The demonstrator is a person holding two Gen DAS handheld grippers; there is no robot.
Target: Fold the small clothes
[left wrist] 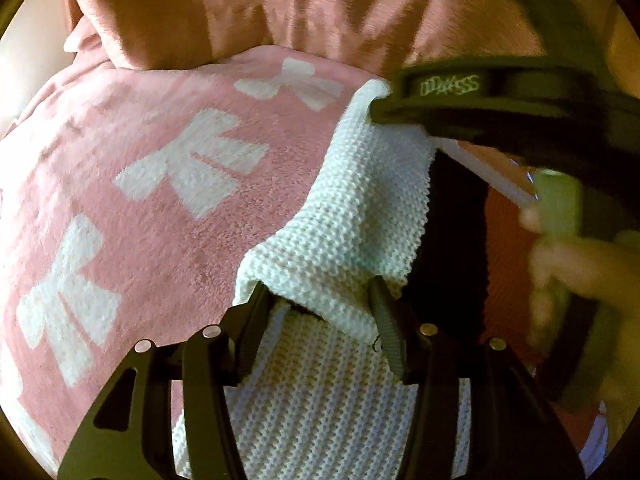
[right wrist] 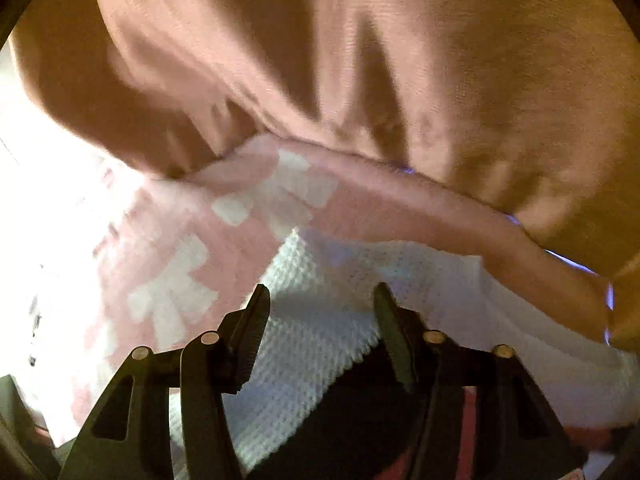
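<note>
A white knitted garment (left wrist: pixel 360 208) lies over a pink blanket with white bows (left wrist: pixel 140 184). My left gripper (left wrist: pixel 318 300) has its fingers apart with a folded edge of the knit bunched between them. My right gripper (left wrist: pixel 384 114) shows at the upper right of the left wrist view, its tip on the knit's far corner. In the right wrist view my right gripper (right wrist: pixel 320 300) stands with fingers apart over the white knit (right wrist: pixel 320 344), whose edge lies between them. A dark layer (right wrist: pixel 352 412) shows under the knit.
A person in a pink-brown top (left wrist: pixel 280 8) sits close behind the blanket and fills the far side of both views (right wrist: pixel 400 80). A hand (left wrist: pixel 580 272) holding the other gripper's handle is at the right of the left wrist view.
</note>
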